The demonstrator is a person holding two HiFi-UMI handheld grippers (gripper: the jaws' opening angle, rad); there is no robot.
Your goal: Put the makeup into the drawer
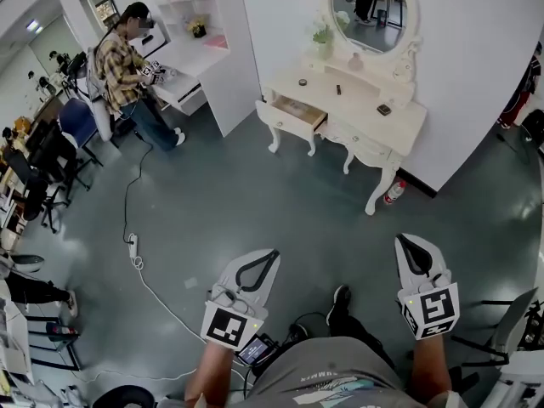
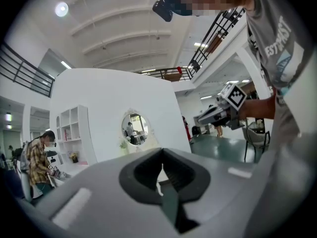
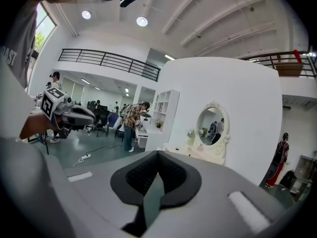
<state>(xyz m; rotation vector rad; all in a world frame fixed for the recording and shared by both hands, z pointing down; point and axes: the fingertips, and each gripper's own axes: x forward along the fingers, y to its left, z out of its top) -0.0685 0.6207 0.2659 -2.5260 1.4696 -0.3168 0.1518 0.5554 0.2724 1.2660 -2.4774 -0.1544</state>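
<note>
The white dressing table (image 1: 406,126) with an oval mirror stands across the floor by the far wall. Its left drawer (image 1: 293,113) is pulled open. Small dark makeup items (image 1: 384,110) lie on its top, too small to tell apart. Both grippers are held low in front of me, well short of the table. My left gripper (image 1: 273,252) is shut and holds nothing; its tips (image 2: 161,155) meet in the left gripper view. My right gripper (image 1: 402,240) is also shut and holds nothing, its tips (image 3: 158,155) together, pointing toward the mirror.
A person (image 1: 127,70) works at a white desk with shelves (image 1: 191,53) at the back left. A cable and power strip (image 1: 133,246) trail over the green floor. A red and white bottle (image 1: 393,193) lies by the table's leg. Chairs (image 1: 47,168) crowd the left.
</note>
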